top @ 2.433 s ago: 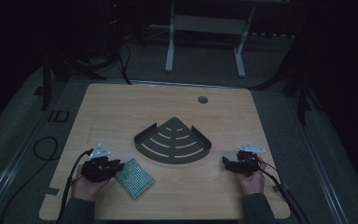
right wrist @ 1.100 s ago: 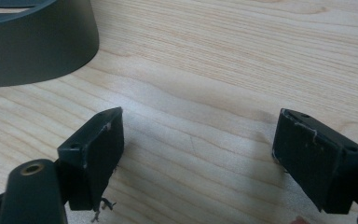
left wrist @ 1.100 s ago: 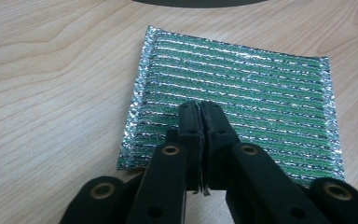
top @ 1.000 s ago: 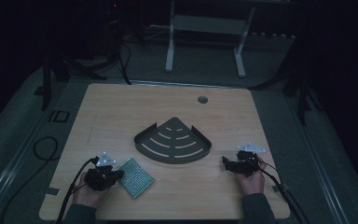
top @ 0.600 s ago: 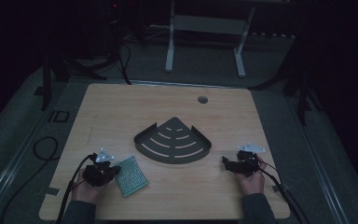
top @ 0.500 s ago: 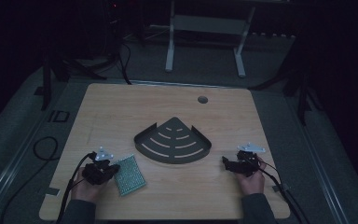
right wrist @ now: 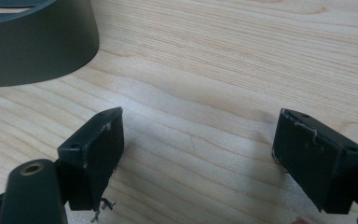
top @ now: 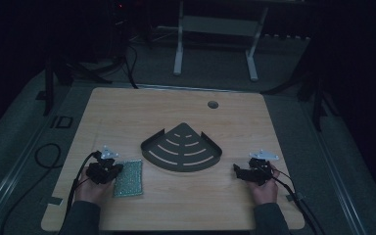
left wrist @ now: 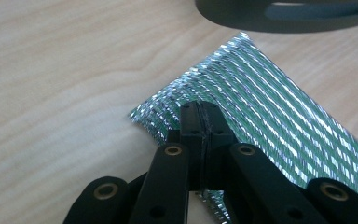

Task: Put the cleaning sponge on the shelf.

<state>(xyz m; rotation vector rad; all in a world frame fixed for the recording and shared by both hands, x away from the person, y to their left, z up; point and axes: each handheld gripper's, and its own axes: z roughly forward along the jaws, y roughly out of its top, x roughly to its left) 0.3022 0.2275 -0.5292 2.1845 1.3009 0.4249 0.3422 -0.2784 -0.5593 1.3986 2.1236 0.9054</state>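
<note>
A green glittery scouring pad point(top: 129, 177) lies flat on the wooden table near its front left. My left gripper point(top: 113, 170) is shut on the pad's near-left corner; in the left gripper view the jaws meet over the shiny pad point(left wrist: 279, 116), with the left gripper point(left wrist: 200, 122) pinching its edge. A dark fan-shaped corner tray point(top: 182, 148) with curved slots sits mid-table. My right gripper point(top: 238, 170) rests low over bare wood to the right of the tray, open with nothing between its jaws; the right gripper point(right wrist: 198, 140) shows wood grain in the gap.
The tray's curved wall point(right wrist: 37, 51) stands just left of the right gripper, and its rim point(left wrist: 284, 11) lies beyond the pad. A round cable hole point(top: 213, 104) is near the table's far edge. Cables trail off the front corners.
The left gripper has turned the scouring pad from a diagonal lie to nearly square with the table edge and drawn it slightly nearer. The right gripper has stayed put.
</note>
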